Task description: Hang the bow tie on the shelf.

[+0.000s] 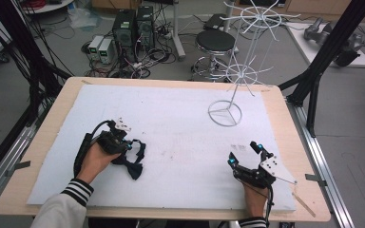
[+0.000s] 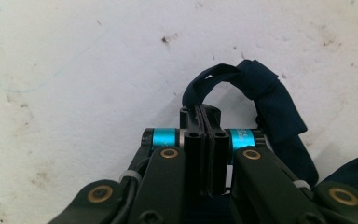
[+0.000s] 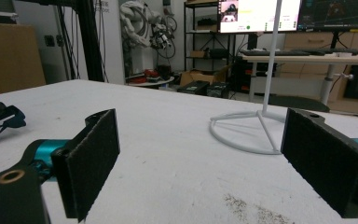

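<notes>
A dark navy bow tie [image 1: 134, 167] lies on the white sheet at the front left. My left gripper [image 1: 132, 146] points down at it, and in the left gripper view the jaws [image 2: 205, 112] are pressed together on the tie's thin strap, whose loop and knot [image 2: 261, 88] rise just beyond them. My right gripper [image 1: 244, 153] rests at the front right, open, with nothing between its pads [image 3: 93, 158]. A white wire hanging stand [image 1: 225, 113] with spoked tiers stands at the back right; its ring base [image 3: 244, 128] lies ahead of the right gripper. The tie [image 3: 0, 119] also shows far left there.
A white foam sheet [image 1: 180, 137] covers the wooden table [image 1: 285, 118]. A thin wooden stick [image 1: 304, 203] lies near the front right corner. Black frame posts [image 1: 323, 61] flank the table. A stool [image 1: 215, 42] and computers [image 1: 133, 28] stand on the floor beyond.
</notes>
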